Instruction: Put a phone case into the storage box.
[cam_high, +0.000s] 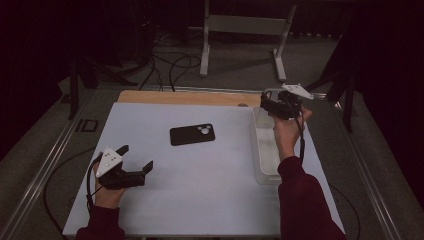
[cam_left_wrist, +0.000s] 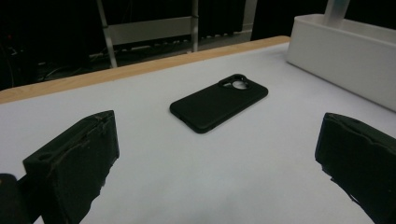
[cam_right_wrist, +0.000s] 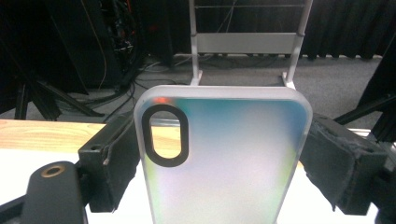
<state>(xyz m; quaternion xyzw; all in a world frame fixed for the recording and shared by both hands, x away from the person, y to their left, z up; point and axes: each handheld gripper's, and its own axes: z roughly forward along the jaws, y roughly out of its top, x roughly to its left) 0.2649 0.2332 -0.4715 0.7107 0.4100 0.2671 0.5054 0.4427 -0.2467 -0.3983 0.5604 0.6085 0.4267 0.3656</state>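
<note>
Translucent phone case, frosted with a faint iridescent tint and a black-ringed oval camera cutout near its upper left corner, stands upright between the jaws of the right claw in the right gripper view. Both black jaws press against its long edges, so that claw is closed on the case. In the high view the right claw is raised over the far end of a white bin that sits along the right side of the bench.

A second case, a black phone case, lies flat near the middle of the bench with its camera cutout toward the bin. In the left gripper view the black phone case lies ahead of the jaws, well apart from them.

Down at the near left of the bench, the left claw has its jaws spread wide and grips nothing; its jaws point toward the black phone case.
</note>
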